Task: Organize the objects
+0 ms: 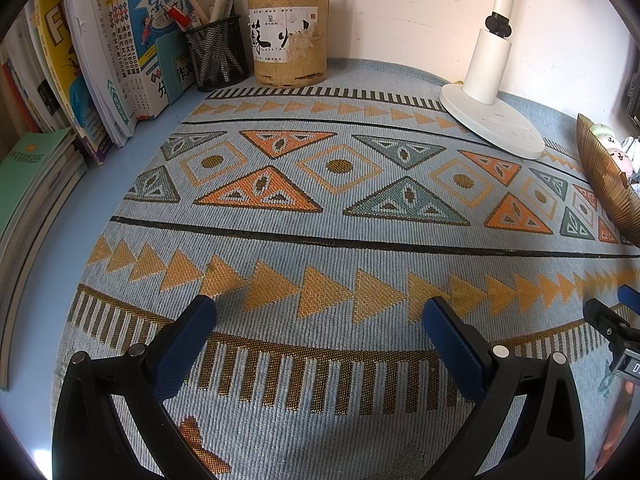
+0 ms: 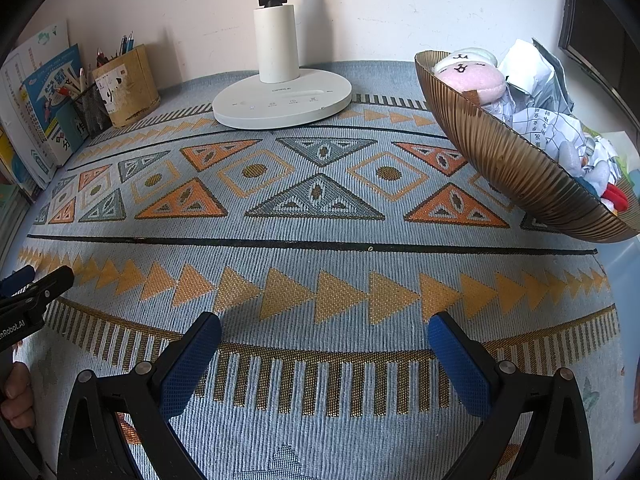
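Two hand-held grippers hover side by side over a desk, both empty with blue pads spread wide apart: the left hand-held gripper [image 1: 320, 312] and the right hand-held gripper [image 2: 325, 326], each above the near edge of a woven mat [image 1: 340, 240] patterned with orange triangles that covers the surface. Beyond them the mat lies bare. Farther off, at the right, a ribbed amber bowl [image 2: 516, 172] is heaped with a pink plush toy [image 2: 470, 78], crumpled printed paper [image 2: 540, 120] and other small soft items; the plush should be light and squashy, best pinched across its body, while the paper would crush easily and the bowl looks rigid, possibly fragile. At the far centre stands a white desk lamp [image 2: 280, 96]. At the far left, against the wall, sit a bamboo pen holder [image 1: 290, 40], a black mesh pen cup [image 1: 216, 56] and a row of leaning books [image 1: 120, 60].
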`<state>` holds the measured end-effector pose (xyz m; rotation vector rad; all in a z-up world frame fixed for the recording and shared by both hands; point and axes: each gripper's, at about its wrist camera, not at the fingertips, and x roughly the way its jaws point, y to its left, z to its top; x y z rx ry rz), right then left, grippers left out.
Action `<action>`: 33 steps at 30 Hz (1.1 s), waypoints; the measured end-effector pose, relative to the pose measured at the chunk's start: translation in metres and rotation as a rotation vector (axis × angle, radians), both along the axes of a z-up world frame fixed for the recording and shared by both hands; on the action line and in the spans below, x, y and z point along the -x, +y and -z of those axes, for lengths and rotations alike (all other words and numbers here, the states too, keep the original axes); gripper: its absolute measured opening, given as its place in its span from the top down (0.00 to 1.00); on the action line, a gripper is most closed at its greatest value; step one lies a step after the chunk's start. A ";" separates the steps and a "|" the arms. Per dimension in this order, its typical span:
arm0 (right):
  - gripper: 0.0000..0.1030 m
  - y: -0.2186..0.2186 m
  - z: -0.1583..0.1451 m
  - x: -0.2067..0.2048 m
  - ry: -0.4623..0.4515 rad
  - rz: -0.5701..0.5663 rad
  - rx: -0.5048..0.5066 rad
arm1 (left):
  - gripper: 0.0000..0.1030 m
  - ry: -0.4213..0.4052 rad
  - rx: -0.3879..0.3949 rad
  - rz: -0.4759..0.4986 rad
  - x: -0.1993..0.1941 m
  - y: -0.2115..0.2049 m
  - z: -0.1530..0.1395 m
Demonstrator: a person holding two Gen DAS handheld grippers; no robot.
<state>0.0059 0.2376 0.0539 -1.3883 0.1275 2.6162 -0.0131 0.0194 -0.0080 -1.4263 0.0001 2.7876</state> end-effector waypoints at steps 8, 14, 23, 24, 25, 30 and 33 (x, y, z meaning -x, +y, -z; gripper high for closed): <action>0.00 0.002 0.000 0.000 0.000 -0.001 0.000 | 0.00 0.000 0.000 0.000 0.001 0.000 -0.001; 0.00 0.002 0.000 0.000 0.000 -0.002 0.001 | 0.00 0.000 0.000 -0.001 0.001 0.000 -0.002; 0.00 0.002 0.000 0.000 0.000 -0.003 0.001 | 0.00 -0.001 0.000 -0.001 0.001 0.001 -0.002; 0.00 0.002 0.000 0.000 0.000 -0.003 0.001 | 0.00 -0.001 0.000 -0.001 0.000 0.000 -0.002; 0.00 0.002 0.000 0.000 0.000 -0.003 0.001 | 0.00 -0.001 0.000 -0.001 0.001 0.000 -0.002; 0.00 0.003 0.000 0.000 0.000 -0.004 0.001 | 0.00 -0.001 0.000 -0.002 0.001 0.001 -0.002; 0.00 0.003 0.001 0.000 0.000 -0.004 0.001 | 0.00 0.000 -0.001 -0.001 0.000 0.000 -0.002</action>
